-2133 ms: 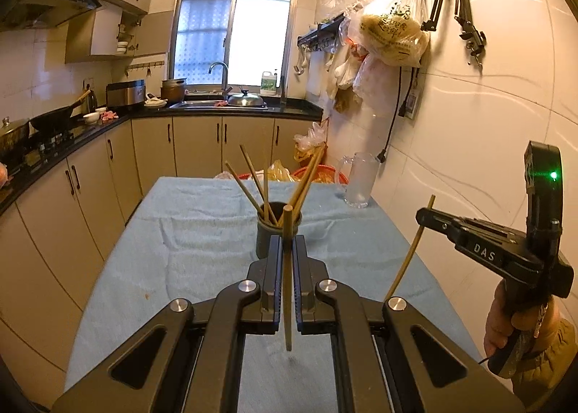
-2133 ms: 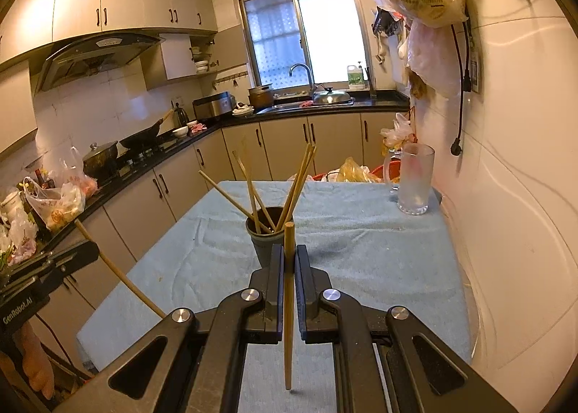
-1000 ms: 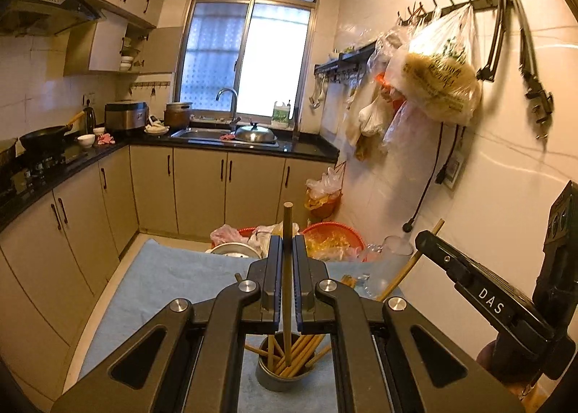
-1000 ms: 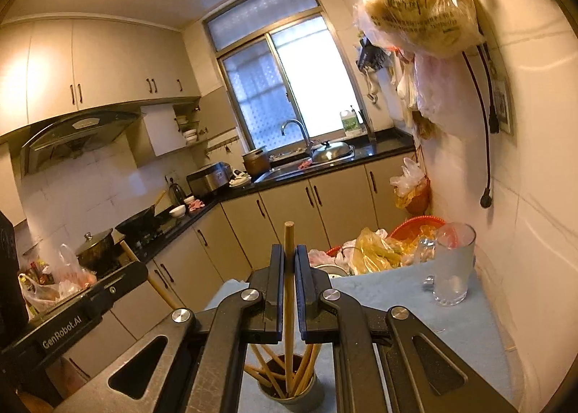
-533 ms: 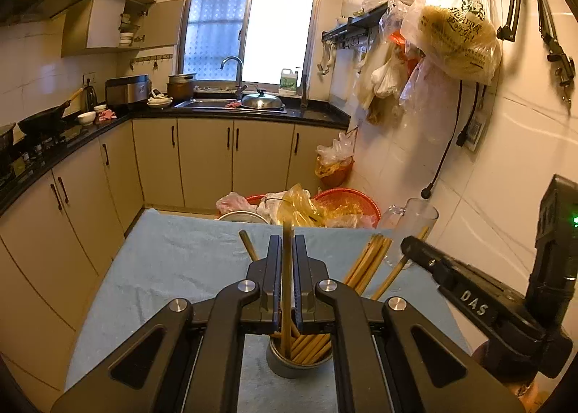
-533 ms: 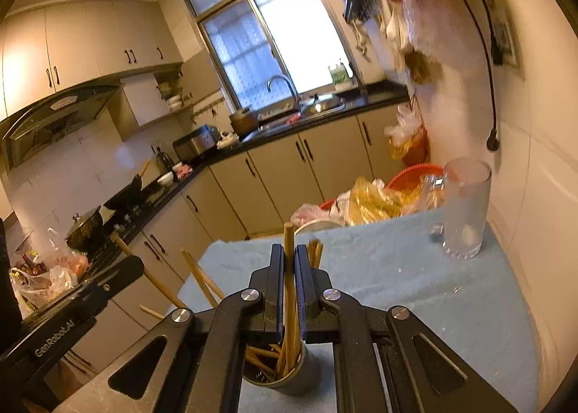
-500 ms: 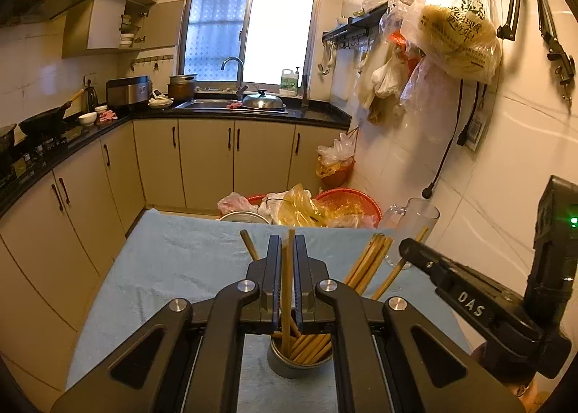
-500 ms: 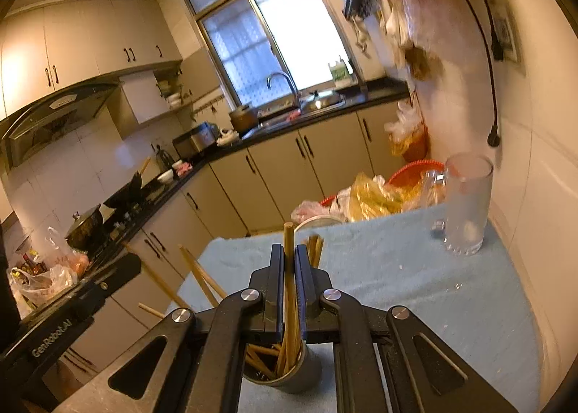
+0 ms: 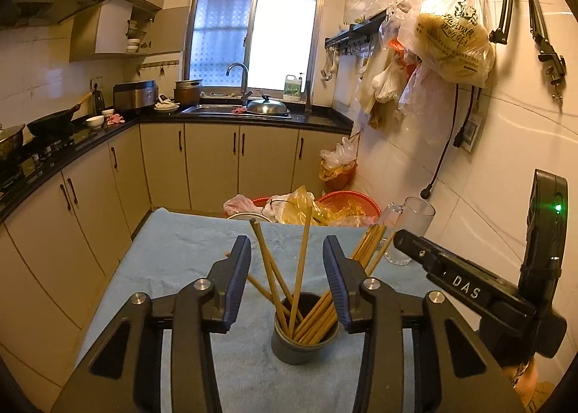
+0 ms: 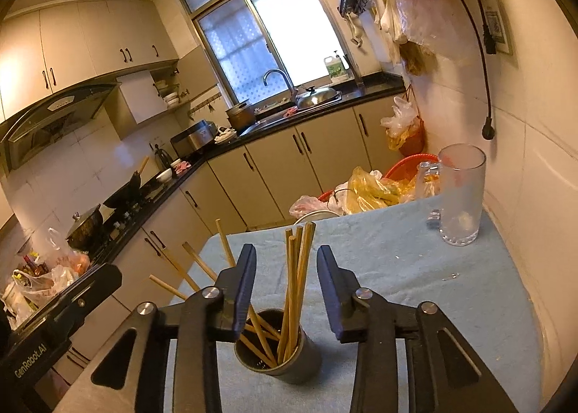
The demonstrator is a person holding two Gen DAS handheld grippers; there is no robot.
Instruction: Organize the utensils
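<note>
Chopsticks point(image 9: 301, 261) in cup point(image 9: 296, 348) — between both grippers' parted jaws

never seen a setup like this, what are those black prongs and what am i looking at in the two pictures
Those prongs are handheld two-finger grippers, one per hand, each with a camera looking along its fingers. One picture comes from the left gripper, the other from the right gripper. Both hang open and empty over a grey cup full of wooden chopsticks. The cup stands on a table under a blue cloth, with a glass mug near the wall. In each view the other gripper shows at the edge.
</note>
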